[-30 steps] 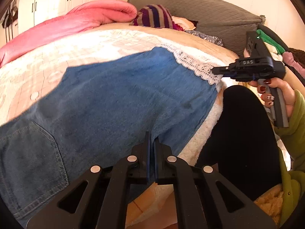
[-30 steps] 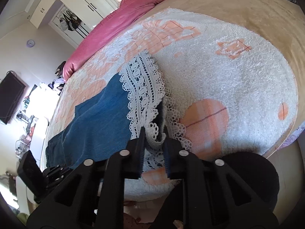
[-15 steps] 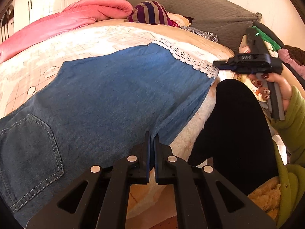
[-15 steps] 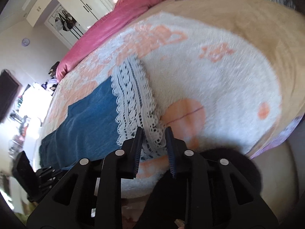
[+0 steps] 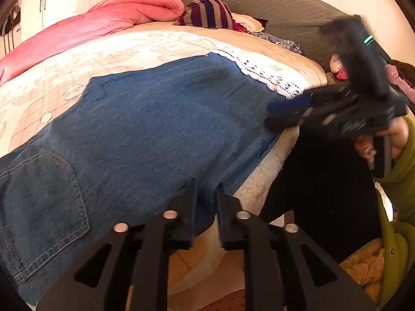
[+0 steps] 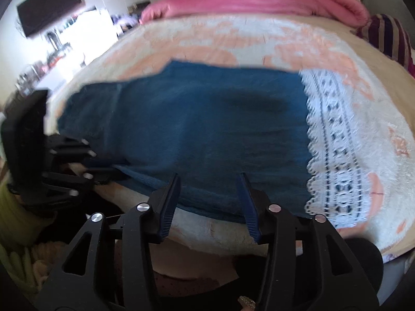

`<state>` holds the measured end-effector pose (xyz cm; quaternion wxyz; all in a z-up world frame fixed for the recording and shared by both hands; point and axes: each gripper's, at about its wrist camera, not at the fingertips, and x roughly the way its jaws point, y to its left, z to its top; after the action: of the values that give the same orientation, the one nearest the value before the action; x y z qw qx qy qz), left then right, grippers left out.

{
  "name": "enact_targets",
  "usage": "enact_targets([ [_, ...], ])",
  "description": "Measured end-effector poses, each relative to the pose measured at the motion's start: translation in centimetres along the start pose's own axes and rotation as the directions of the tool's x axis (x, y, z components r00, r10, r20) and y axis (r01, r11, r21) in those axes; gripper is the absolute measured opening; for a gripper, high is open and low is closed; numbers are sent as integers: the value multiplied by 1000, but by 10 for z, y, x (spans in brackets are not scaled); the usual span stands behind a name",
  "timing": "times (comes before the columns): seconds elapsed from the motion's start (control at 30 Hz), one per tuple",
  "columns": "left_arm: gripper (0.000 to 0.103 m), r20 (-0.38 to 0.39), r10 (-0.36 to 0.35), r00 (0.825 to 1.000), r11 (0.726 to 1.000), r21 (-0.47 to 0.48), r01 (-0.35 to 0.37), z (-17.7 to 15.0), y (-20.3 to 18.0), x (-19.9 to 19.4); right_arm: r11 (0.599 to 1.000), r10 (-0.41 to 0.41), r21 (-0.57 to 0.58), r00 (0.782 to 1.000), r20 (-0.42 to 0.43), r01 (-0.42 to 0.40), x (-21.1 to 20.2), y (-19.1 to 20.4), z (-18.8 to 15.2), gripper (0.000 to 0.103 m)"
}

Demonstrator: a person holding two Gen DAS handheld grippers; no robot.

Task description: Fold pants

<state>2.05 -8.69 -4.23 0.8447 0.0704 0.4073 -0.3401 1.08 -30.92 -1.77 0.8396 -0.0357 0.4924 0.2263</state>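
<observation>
Two hand-held grippers: my left hand-held gripper (image 5: 206,202) and right hand-held gripper (image 6: 210,202), both opening, pads off the denim.
Pants (image 5: 135,129): flat on the bed (image 5: 160,44), lace hem (image 6: 334,155) smoothed.
Reason: letting go to regrip, I judge.

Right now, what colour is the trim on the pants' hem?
White lace trim on blue denim pants; clearest in the right wrist view.

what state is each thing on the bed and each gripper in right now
blue denim pants with white lace hem: spread flat along the bed's near edge, back pocket facing up
left gripper: jaws opening, denim edge between them
right gripper: jaws opening, nothing gripped, over the pants' near edge
pink quilt: bunched at the far side
white and peach fleece blanket: spread under the pants
</observation>
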Motion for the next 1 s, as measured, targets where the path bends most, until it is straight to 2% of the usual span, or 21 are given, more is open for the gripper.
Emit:
enact_targets([
  [0.03,22,4,5,1000,1000,-9,-5,-1,2,-3,1000,-5,-2,1000,-22,4,7,0,-4,42],
  [0.1,31,17,14,1000,999,-33,-14,-1,7,-13,999,33,6,999,2,-33,8,-1,-9,55],
  [0.13,33,29,18,999,999,-47,-16,-1,10,-19,999,48,14,999,3,-48,6,-1,-10,57],
  [0.23,39,59,66,996,993,-101,-59,0,23,-40,998,52,19,999,13,-52,1,-2,-11,57],
  [0.33,42,88,127,988,979,-169,-111,-4,42,-63,997,73,32,995,66,-75,-15,-8,-13,59],
  [0.4,49,104,179,978,964,-217,-153,-8,56,-81,995,91,37,991,95,-94,-21,-11,-12,62],
  [0.47,52,107,243,964,941,-267,-207,-15,71,-97,994,95,39,989,113,-100,-26,-12,-10,64],
  [0.53,59,98,306,947,911,-320,-261,-21,85,-109,995,91,39,989,120,-96,-28,-15,-8,65],
  [0.6,69,81,373,924,860,-403,-312,-29,105,-121,995,90,39,989,122,-95,-28,-14,-6,67],
  [0.63,69,74,398,914,834,-444,-327,-33,114,-126,995,87,38,989,122,-92,-27,-14,-4,70],
  [0.7,70,56,425,904,787,-517,-337,-40,133,-132,996,72,39,990,119,-77,-25,-16,0,71],
  [0.73,75,47,429,902,772,-538,-339,-43,139,-133,997,65,41,991,117,-71,-25,-17,2,72],
  [0.83,90,28,430,903,755,-560,-342,-42,149,-128,997,53,56,992,114,-59,-20,-21,7,74],
  [0.93,90,28,403,915,753,-578,-314,-38,156,-117,995,51,81,994,95,-59,-8,-20,7,75],
  [1.0,86,-2,408,913,746,-575,-335,-39,160,-106,994,53,92,995,83,-60,-3,-21,4,77],
])
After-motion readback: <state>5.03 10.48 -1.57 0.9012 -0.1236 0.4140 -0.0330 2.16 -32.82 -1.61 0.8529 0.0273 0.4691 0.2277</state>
